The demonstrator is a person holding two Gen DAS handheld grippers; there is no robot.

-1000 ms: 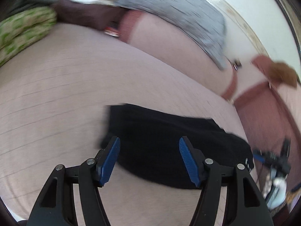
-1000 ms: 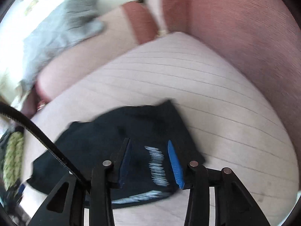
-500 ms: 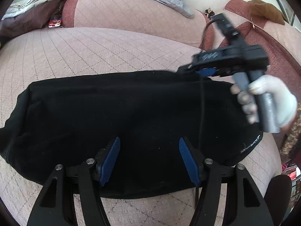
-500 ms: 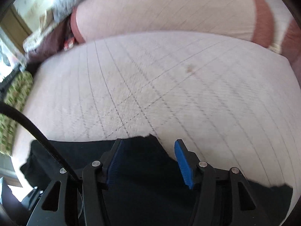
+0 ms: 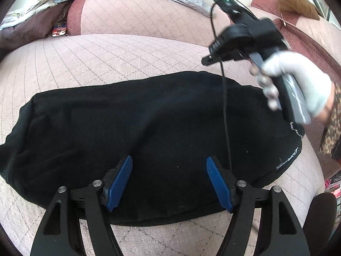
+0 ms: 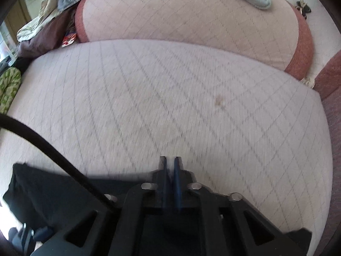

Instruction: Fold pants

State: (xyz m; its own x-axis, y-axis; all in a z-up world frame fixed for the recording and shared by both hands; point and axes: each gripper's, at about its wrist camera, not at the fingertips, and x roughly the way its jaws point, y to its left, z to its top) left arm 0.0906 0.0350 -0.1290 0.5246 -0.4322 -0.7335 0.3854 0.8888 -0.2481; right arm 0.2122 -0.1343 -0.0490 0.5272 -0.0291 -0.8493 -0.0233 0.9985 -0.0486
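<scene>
Between the spread blue pads of the left gripper [image 5: 169,181] lies the black fabric pants [image 5: 149,132], a flat bundle across the pink quilted sofa cushion [image 5: 106,59]. Nothing is gripped. Held above the pants' right end, the right gripper [image 6: 169,166] is clenched on nothing, probably clear after laying the fold.

matt black knit cloth pants [image 5: 149,128], quilted pale pink fabric sofa cushion [image 6: 170,98] with stitched diamond lines, ribbed blue rubbery pads [image 5: 119,183] on the matt black plastic left gripper [image 5: 169,181], bare metal pivot pins, white knit glove [image 5: 298,85]
</scene>
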